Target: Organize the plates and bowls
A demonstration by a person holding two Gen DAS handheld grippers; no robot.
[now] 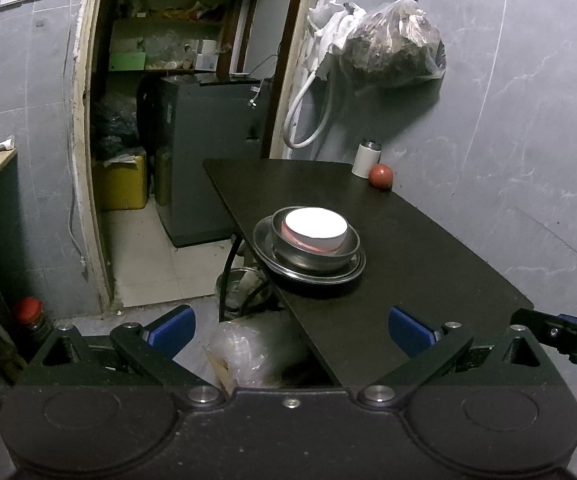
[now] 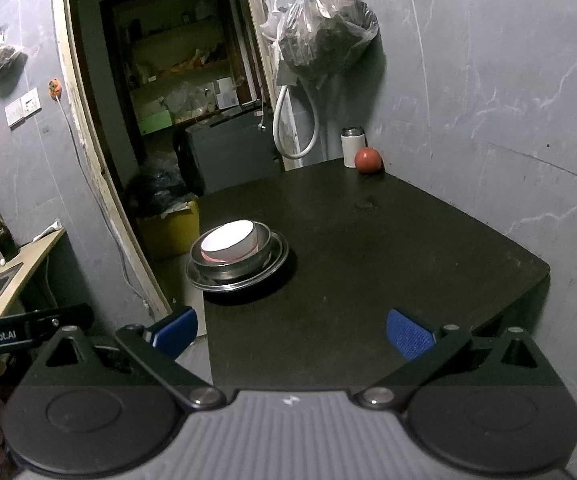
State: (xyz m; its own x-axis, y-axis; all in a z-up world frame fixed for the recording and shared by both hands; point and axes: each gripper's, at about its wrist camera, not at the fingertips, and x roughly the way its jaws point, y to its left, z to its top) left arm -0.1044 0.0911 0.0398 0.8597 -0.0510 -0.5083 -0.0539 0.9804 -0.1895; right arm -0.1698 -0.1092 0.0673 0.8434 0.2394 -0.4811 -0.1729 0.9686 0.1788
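With both the left gripper [image 1: 291, 330] and right gripper [image 2: 291, 332] released and empty, the nested white bowl [image 1: 315, 228], steel bowl [image 1: 312, 258] and plate [image 1: 266, 254] sat at the table's [image 1: 428, 248] left edge, best left undisturbed

The left wrist view is taken from behind the left gripper [image 1: 291, 330], held off the near left corner of the dark table [image 1: 428, 280] and aimed toward 1 o'clock. The right wrist view is taken from behind the right gripper [image 2: 291, 330], above the near edge, aimed toward 11 o'clock. In both, the stacked dishes [image 1: 310, 246] [image 2: 237, 256], the doorway [image 1: 184, 92] [image 2: 168, 92] and the hanging bag [image 1: 392, 46] [image 2: 326, 38] are shared, seen at middle range.
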